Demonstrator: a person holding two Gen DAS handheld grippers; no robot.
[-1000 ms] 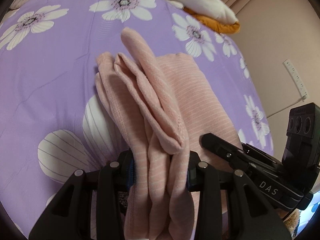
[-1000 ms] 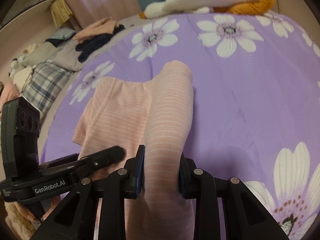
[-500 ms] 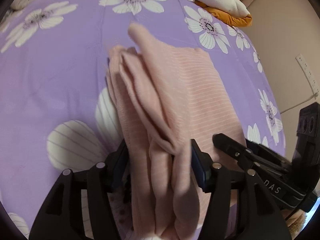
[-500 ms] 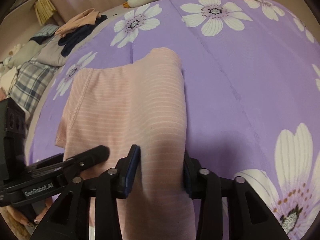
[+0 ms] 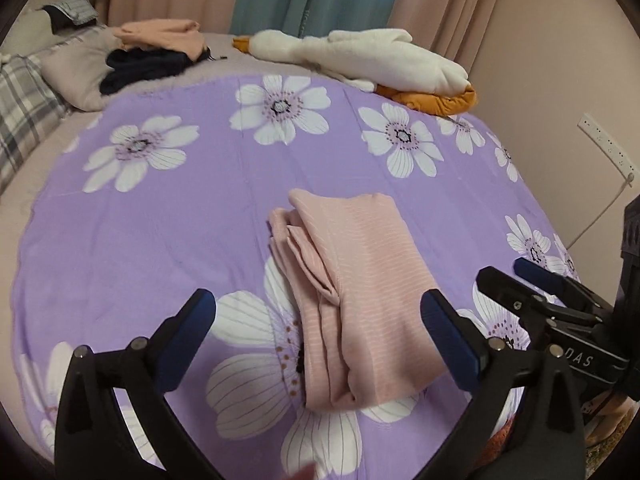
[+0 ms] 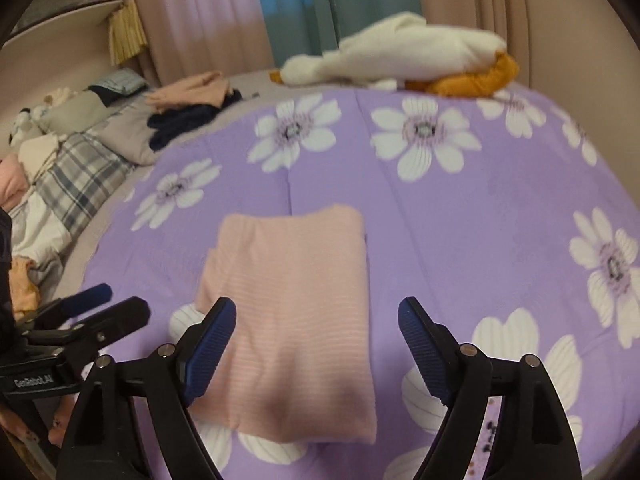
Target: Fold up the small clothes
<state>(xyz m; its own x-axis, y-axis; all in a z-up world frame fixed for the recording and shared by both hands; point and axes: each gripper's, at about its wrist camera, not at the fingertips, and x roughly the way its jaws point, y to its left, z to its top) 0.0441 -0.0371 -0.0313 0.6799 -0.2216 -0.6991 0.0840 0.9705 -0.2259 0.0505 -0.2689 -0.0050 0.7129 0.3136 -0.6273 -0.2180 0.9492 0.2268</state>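
A pink striped garment (image 5: 352,300) lies folded in a narrow rectangle on the purple flowered bedspread (image 5: 160,220). It also shows in the right wrist view (image 6: 292,312), flat and smooth. My left gripper (image 5: 318,320) is open and empty, raised above and just behind the garment's near end. My right gripper (image 6: 318,328) is open and empty too, raised over the garment's near half. The right gripper appears at the right edge of the left wrist view (image 5: 540,284), also open.
A white and orange plush toy (image 5: 368,60) lies at the bed's far edge. A pile of pink and navy clothes (image 5: 156,52) sits at the far left beside a plaid pillow (image 5: 20,108). A wall (image 5: 560,80) with a power strip stands to the right.
Both grippers have let go of the pink garment, opened wide and pulled up and back. The garment now lies folded flat on the bedspread.
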